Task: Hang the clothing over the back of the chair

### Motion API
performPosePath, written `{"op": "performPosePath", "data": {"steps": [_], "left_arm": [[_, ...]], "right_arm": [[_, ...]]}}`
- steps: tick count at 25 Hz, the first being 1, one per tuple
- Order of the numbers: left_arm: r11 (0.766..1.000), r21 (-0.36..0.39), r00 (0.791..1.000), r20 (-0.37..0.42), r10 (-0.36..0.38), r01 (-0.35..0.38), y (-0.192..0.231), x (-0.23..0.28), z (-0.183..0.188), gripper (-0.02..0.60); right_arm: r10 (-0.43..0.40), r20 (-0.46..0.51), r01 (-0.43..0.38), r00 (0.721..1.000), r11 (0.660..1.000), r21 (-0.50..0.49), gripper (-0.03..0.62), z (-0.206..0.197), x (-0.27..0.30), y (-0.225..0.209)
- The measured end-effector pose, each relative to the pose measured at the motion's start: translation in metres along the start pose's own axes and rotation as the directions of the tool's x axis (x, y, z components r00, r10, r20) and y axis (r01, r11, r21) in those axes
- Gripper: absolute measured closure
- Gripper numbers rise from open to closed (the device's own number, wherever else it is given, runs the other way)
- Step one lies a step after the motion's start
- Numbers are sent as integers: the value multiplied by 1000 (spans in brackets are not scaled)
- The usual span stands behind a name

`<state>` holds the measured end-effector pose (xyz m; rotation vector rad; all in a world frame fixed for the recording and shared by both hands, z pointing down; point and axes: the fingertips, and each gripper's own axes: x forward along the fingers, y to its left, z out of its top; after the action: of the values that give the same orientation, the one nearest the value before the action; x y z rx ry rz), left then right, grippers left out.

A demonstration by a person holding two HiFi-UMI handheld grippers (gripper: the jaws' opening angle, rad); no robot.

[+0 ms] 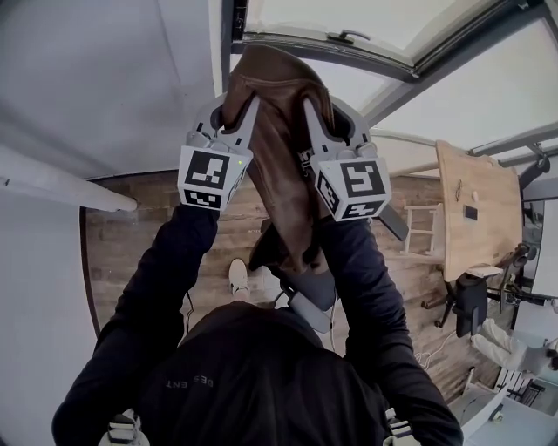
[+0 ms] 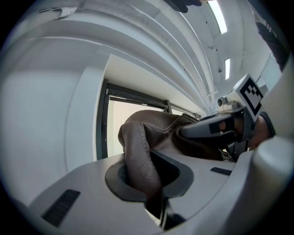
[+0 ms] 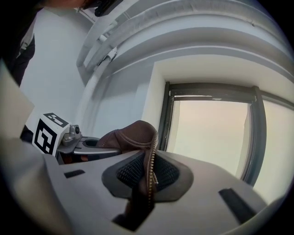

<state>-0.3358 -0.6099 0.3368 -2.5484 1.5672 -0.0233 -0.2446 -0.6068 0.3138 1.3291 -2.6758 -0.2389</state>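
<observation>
Brown jacket [image 1: 281, 165] was held up at 12 o'clock before the window [image 1: 366, 22], its bulk drooping toward 6; left gripper [image 1: 234, 111] pinched a leather fold at 10 o'clock, right gripper [image 1: 312, 111] pinched the zipper edge at 2 o'clock

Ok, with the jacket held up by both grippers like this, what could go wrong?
The right gripper pinches only the thin zipper edge of the jacket; that side may slip free. The left gripper grips a bunched fold, so the jacket could hang unevenly. The hanging jacket also blocks the head view below, making aiming harder.
</observation>
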Motion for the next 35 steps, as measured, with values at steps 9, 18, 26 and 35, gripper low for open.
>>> {"op": "performPosePath", "data": {"steps": [9, 18, 26, 35], "left_arm": [[999, -32, 997, -76, 4, -7, 10, -2, -47, 528], [997, -77, 988, -151, -19, 8, 14, -6, -66, 467], [998, -62, 985, -173, 2, -13, 40, -17, -56, 245], [999, 28, 999, -35, -13, 14, 11, -39, 25, 247]], "right_arm": [[42, -78, -40, 996, 999, 26, 490, -20, 20, 10], [52, -121, -48, 991, 998, 32, 441, -28, 27, 13], [38, -100, -35, 994, 999, 36, 401, -27, 22, 12], [8, 29, -8, 1000, 1000, 27, 367, 14, -15, 8]]}}
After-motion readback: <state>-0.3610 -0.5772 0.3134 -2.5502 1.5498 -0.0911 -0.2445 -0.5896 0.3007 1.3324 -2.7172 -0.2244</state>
